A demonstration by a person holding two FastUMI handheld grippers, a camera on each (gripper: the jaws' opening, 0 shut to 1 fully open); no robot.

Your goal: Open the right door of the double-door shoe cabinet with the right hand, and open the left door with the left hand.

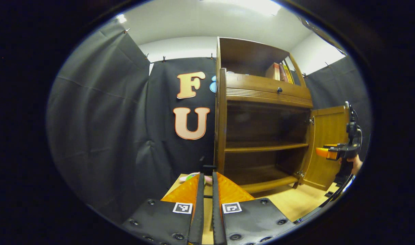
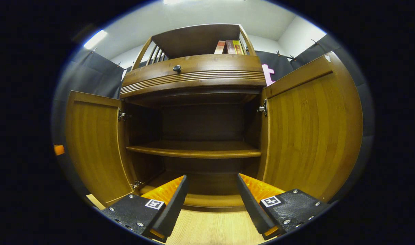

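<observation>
Before the right gripper [image 2: 210, 200], jaws wide and empty, the shoe cabinet [image 2: 193, 149] stands open, both doors swung out.

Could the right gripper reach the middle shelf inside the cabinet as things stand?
Probably yes: both doors stand swung wide, the right gripper is open and faces the bare middle shelf with nothing between.

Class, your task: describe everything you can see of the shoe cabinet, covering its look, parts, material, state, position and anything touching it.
The shoe cabinet looks like glossy brown wood and stands upright on a pale wooden floor. Both doors are swung wide: left door, right door, each on metal hinges. Inside, one shelf shows bare. Above is a ribbed drawer front with a dark knob, then an open top holding books. Neither gripper touches it.
</observation>
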